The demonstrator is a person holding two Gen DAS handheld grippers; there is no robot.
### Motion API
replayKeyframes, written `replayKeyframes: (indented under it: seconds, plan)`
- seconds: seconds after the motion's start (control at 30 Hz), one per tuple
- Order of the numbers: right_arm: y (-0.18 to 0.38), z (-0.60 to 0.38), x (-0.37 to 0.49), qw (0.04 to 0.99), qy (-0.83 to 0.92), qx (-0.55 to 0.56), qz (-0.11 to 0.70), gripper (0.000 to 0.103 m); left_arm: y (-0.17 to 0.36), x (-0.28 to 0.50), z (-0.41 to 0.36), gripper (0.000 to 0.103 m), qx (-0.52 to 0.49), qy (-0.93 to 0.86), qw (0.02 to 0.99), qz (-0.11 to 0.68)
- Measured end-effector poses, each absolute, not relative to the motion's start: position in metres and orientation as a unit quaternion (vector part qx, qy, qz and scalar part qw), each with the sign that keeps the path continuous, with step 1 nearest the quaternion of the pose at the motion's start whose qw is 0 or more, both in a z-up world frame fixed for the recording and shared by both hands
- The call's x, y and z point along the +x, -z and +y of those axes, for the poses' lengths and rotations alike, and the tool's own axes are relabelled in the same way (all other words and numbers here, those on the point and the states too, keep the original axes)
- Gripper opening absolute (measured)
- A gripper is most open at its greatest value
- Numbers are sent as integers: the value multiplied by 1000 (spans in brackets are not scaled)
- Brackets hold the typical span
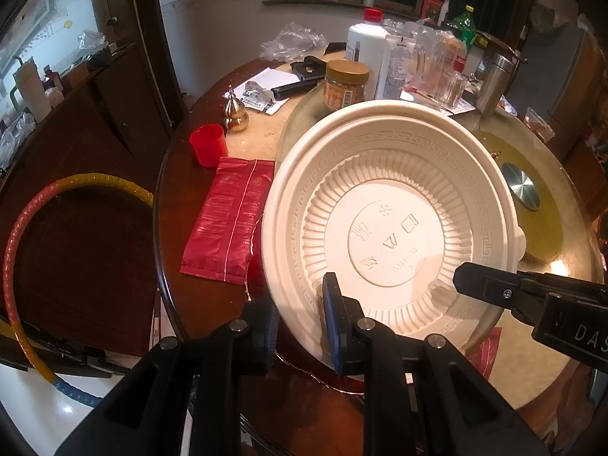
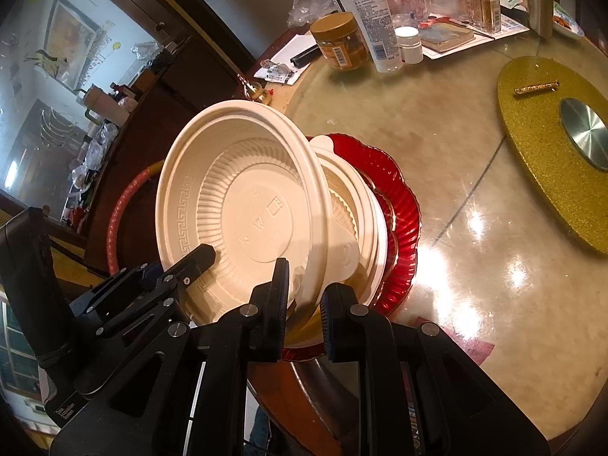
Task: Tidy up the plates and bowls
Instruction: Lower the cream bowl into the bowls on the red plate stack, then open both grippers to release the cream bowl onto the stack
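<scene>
I have the cream ribbed plastic bowl [image 1: 391, 224] tipped up on edge, its embossed base filling my left wrist view, and my left gripper [image 1: 300, 326] is pinched on its rim at about 6 o'clock, one blue pad [image 1: 332, 323] pressed on the inner face and the other finger behind the wall. From the right wrist view the same bowl [image 2: 243, 205] leans to the left against a nested stack of cream plastic bowls and a lid [image 2: 353, 228], which sits on a red scalloped glass plate [image 2: 402, 209] near the edge of the round glass-topped table [image 2: 475, 190]. My right gripper [image 2: 304, 300] straddles the bowl's rim at 6 o'clock with its jaws at a narrow gap; I cannot tell whether both pads actually touch the rim. The left gripper's black finger [image 2: 197, 258] shows at 8 o'clock, lying on the bowl's inside. In the left view, at 9 o'clock of the bowl, a red foil packet [image 1: 231, 220] lies flat, with a red plastic cup [image 1: 207, 144] beyond it at 10 o'clock. At 12 o'clock stands a gold-lidded jar [image 1: 345, 83]. A gold glitter disc with a steel centre [image 2: 551, 144] lies at 2 o'clock in the right view.
</scene>
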State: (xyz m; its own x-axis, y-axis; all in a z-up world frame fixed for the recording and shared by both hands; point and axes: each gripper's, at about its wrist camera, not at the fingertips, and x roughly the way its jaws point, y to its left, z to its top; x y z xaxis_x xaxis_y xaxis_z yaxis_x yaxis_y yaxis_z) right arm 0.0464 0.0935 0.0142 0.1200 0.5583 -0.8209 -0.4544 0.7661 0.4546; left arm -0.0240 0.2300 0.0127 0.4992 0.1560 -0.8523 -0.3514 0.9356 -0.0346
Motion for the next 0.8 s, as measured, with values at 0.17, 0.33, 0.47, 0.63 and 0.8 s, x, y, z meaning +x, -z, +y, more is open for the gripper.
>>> replayKeyframes:
  seconds: [0.17, 0.33, 0.47, 0.63, 0.8]
  plan:
    - [-15, 92, 51, 742, -338, 45, 577, 17, -11, -20, 230, 23, -96, -144, 856, 487]
    - [-18, 92, 54, 745, -338, 42, 573, 17, -10, -17, 232, 24, -101, -142, 855, 489]
    - [-18, 92, 57, 747, -336, 45, 573, 17, -10, -16, 233, 24, -108, -143, 854, 489]
    - [-19, 93, 57, 748, -334, 45, 571, 17, -10, -15, 235, 24, -116, -145, 853, 487]
    - [-19, 92, 61, 736, -338, 58, 584, 20, -11, -15, 236, 23, -122, -148, 852, 487]
